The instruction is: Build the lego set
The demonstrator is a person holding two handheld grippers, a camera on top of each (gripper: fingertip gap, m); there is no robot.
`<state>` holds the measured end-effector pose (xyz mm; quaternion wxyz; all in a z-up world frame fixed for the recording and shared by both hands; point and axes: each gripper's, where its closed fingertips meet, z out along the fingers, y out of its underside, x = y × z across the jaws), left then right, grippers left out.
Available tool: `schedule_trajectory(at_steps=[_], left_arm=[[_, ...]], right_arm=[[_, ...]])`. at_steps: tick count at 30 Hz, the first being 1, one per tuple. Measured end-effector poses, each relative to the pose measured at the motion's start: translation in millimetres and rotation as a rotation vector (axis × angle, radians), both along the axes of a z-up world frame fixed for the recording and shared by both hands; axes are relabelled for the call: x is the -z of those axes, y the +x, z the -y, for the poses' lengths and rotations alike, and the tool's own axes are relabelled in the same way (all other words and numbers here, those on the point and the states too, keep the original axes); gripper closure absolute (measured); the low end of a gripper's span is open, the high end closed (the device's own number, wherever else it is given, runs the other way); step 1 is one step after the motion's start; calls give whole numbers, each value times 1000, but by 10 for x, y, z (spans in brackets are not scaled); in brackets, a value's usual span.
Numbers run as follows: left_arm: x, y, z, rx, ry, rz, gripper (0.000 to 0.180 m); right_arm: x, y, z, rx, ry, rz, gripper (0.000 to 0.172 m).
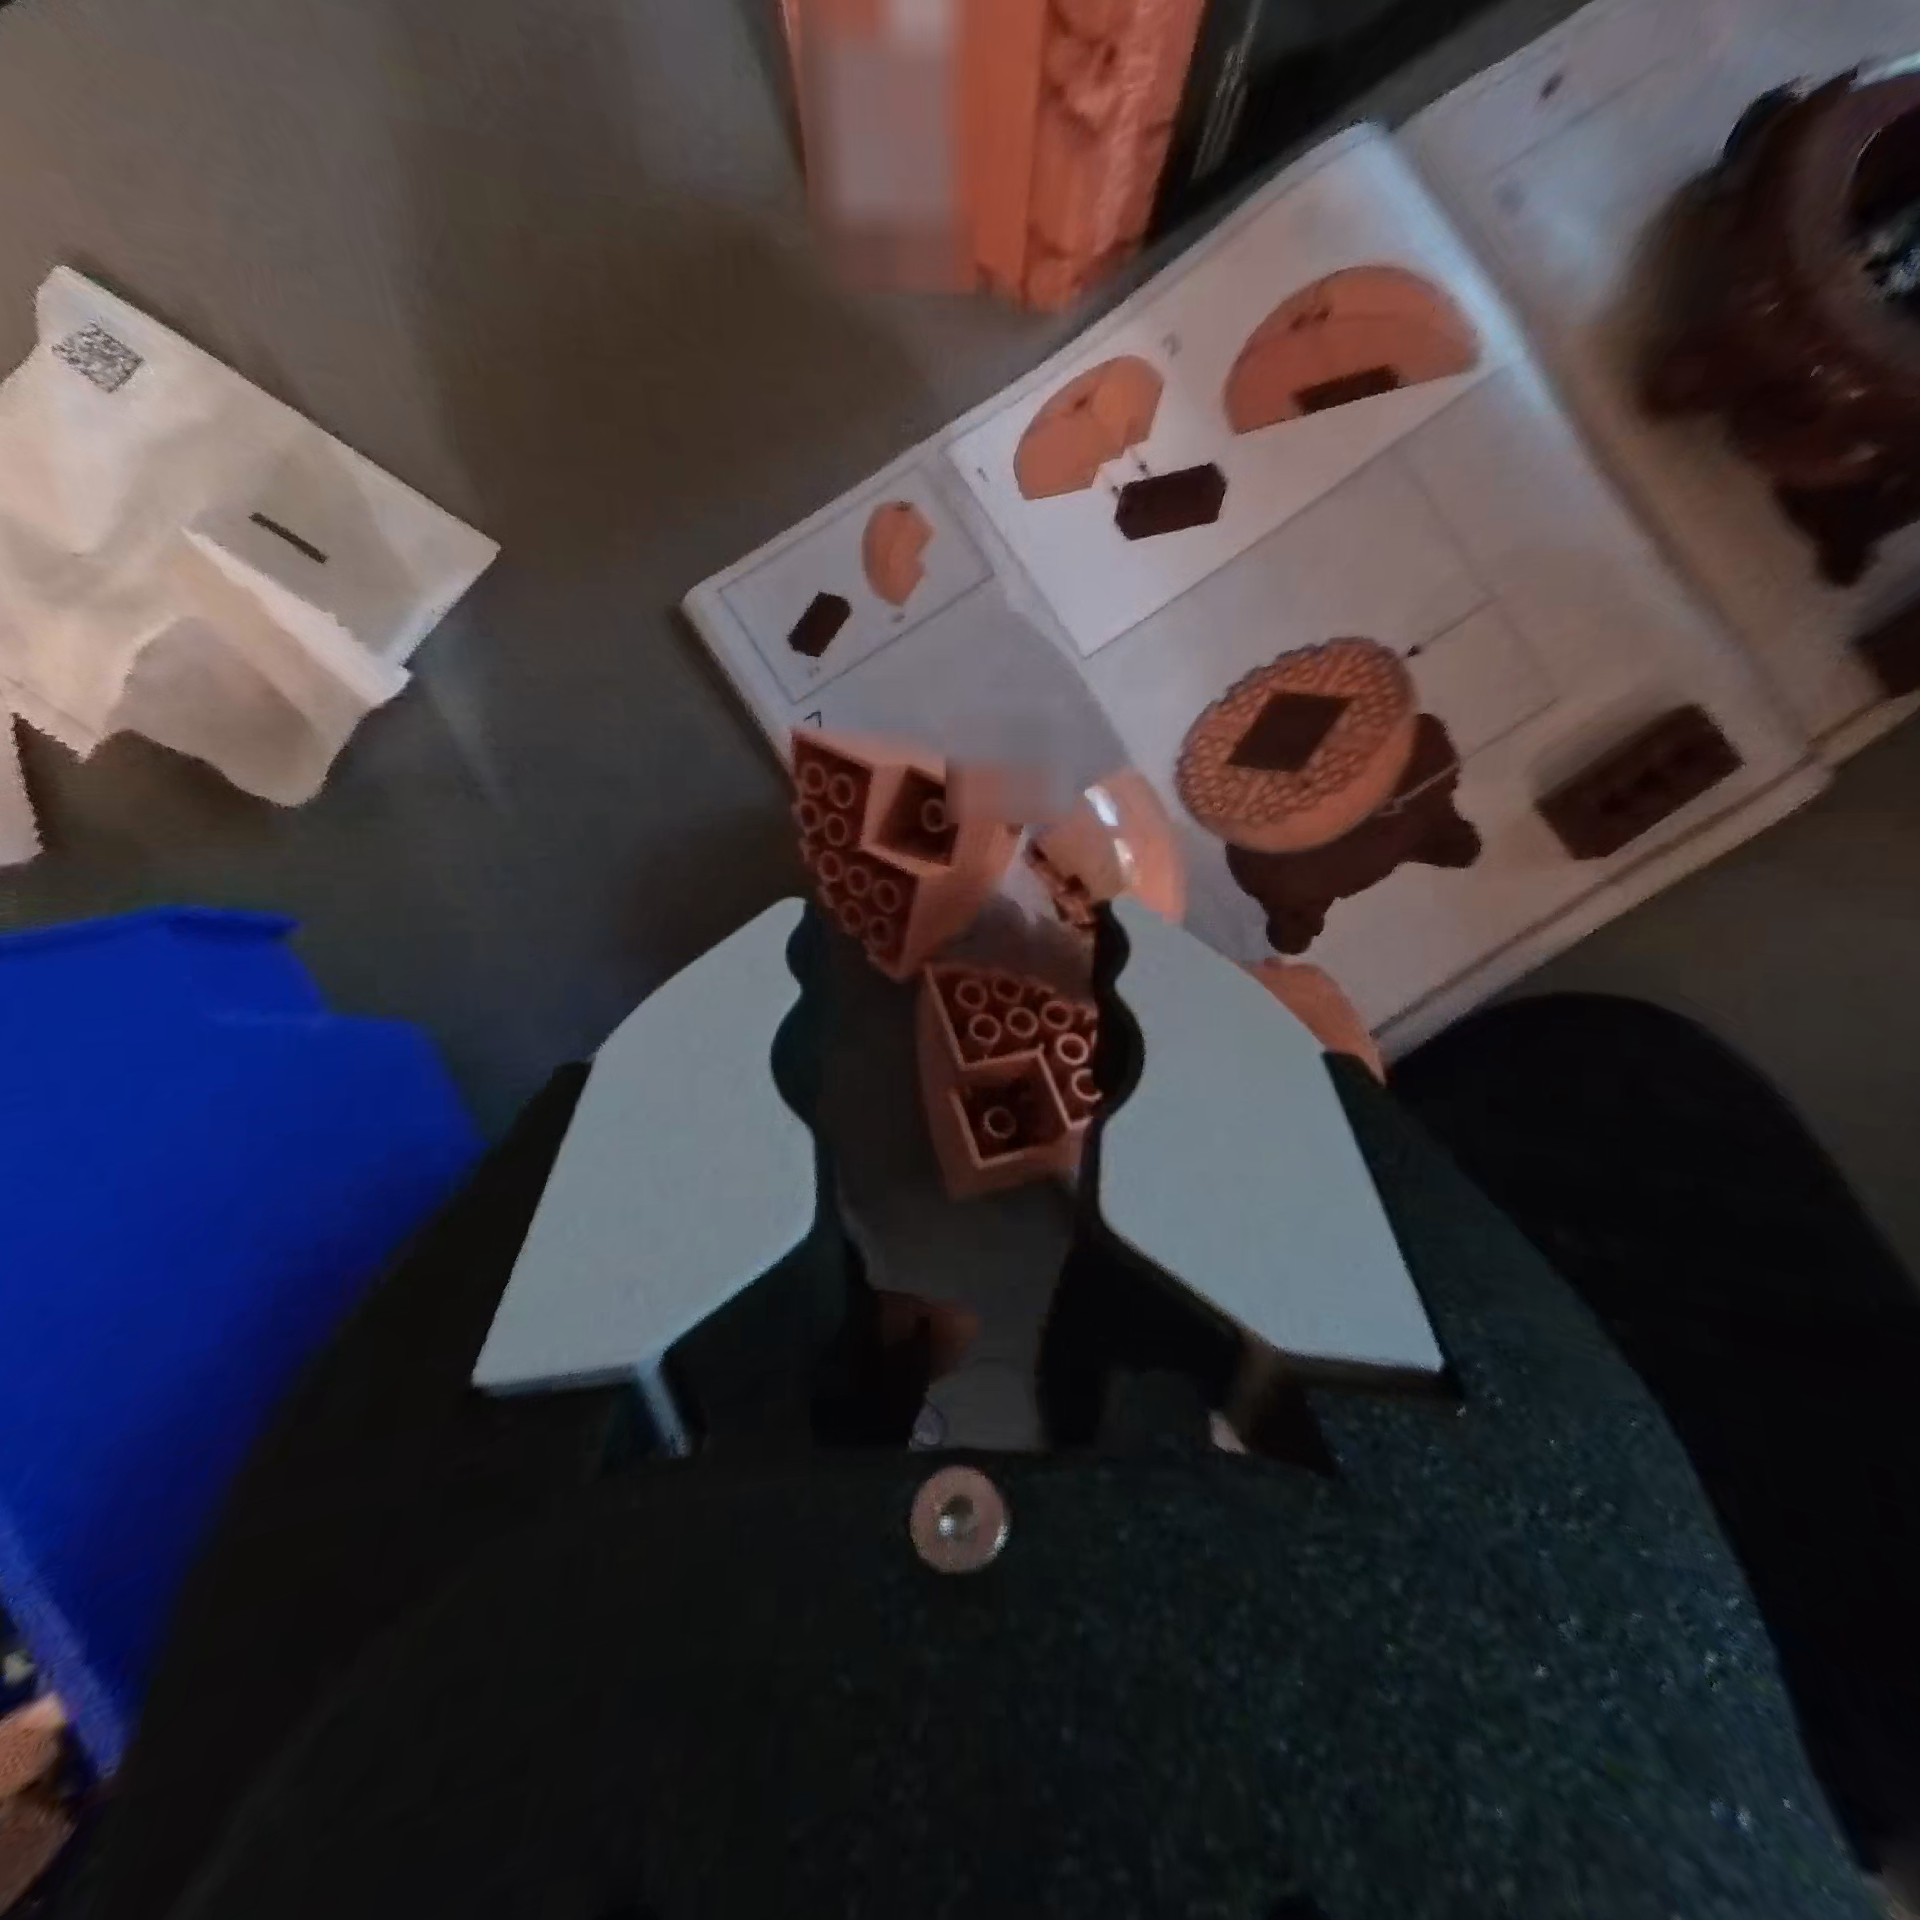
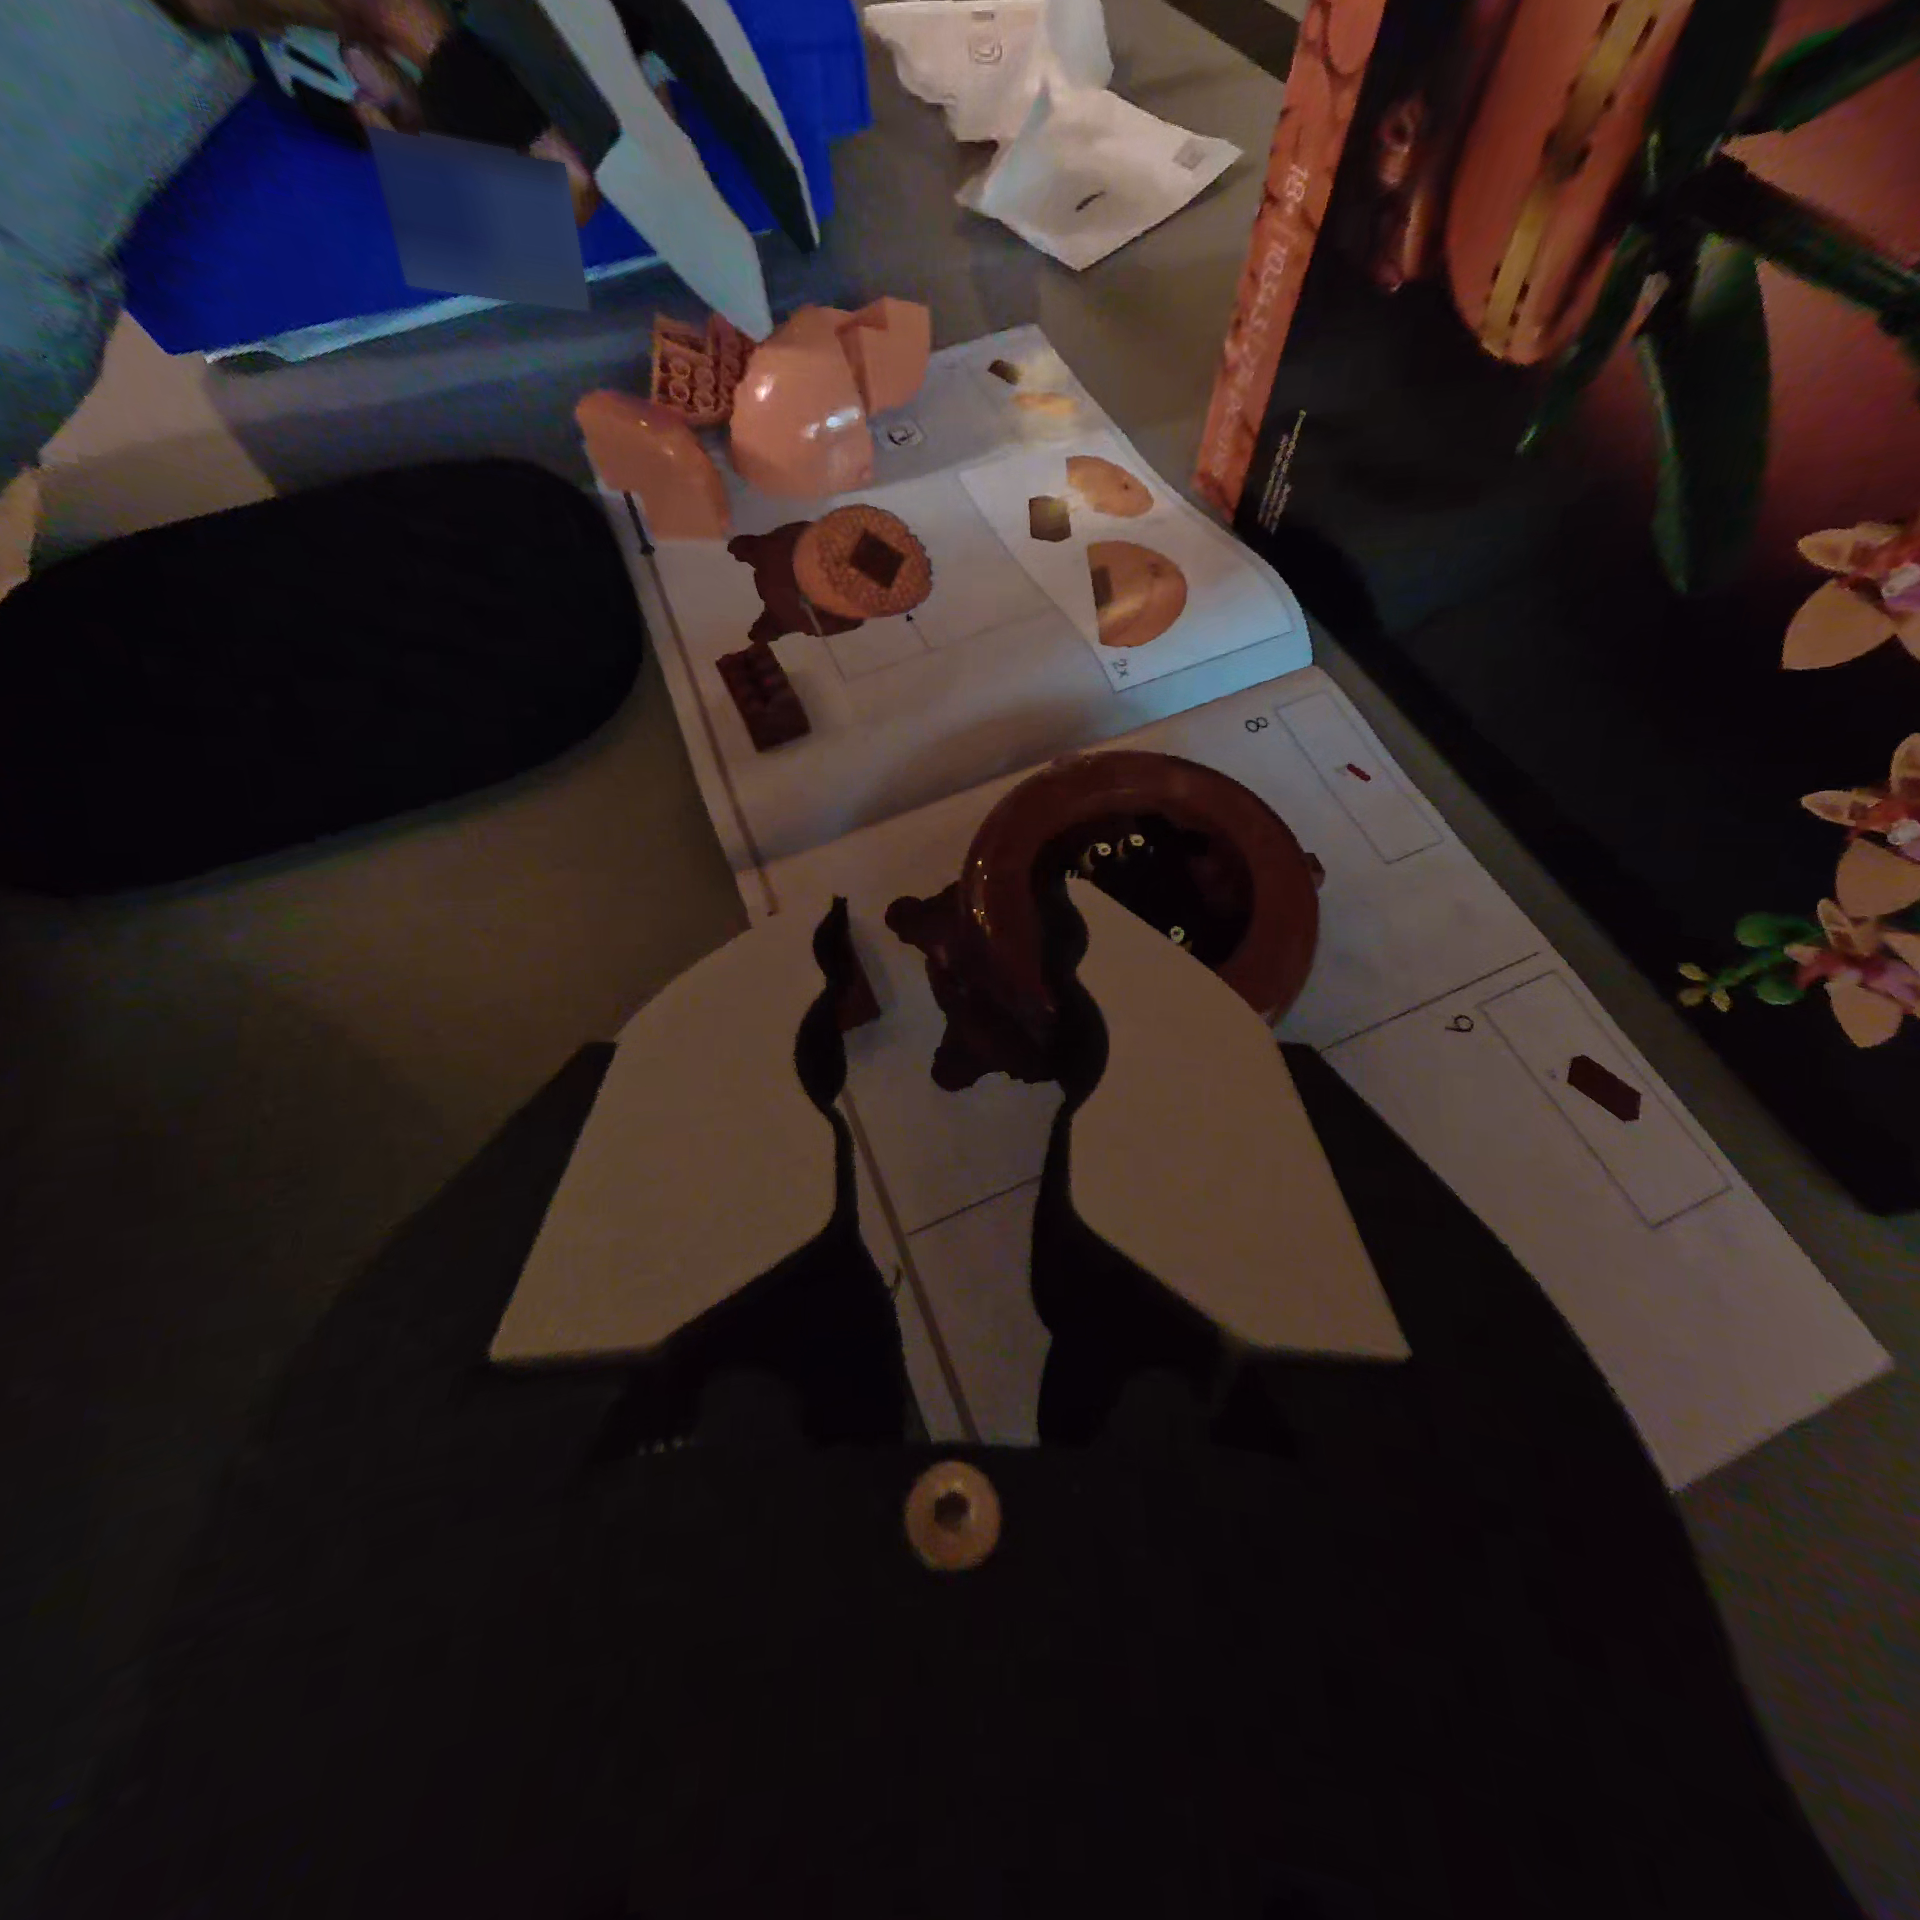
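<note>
Left gripper (image 1: 951, 935) stands partly open above salmon curved bricks (image 1: 1013, 1070) at the instruction booklet's (image 1: 1351, 582) near corner; grip unclear. Right gripper (image 2: 951, 935) is partly open, one fingertip over the brown pot's (image 2: 1143, 883) rim, pressing nothing, a small brown piece (image 2: 857, 987) beside its left finger. Beyond, a torn white bag (image 1: 208, 582) and a blue bin (image 1: 187, 1195) lie on the table (image 1: 582, 364).

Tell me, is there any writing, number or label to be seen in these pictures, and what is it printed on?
I do not copy out writing; this is where it stands.
Open instruction booklet: large step numbers and a small count mark beside the drawings.
Tall picture box: lines of print down its edge, too small to read.
Torn white paper bag: a square code patch and a dark mark, blurred.
</note>
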<state>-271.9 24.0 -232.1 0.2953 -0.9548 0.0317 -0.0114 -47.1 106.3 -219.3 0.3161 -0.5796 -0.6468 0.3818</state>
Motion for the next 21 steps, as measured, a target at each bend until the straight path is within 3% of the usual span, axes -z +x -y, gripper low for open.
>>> schedule_trajectory(at_steps=[5, 10, 15, 21], left_arm=[[-51, 39, -52, 133, -92, 93, 132], [-187, -132, -29, 203, -190, 2, 123], [101, -177, -63, 209, -349, 11, 119], [362, -149, -91, 226, -427, 24, 112]], right_arm=[[5, 3, 21, -10, -1, -9, 140], [30, 11, 52, -25, -1, -10, 141], [-6, 10, 41, -25, 21, -23, 143], [-43, 30, 21, -19, 26, -42, 145]])
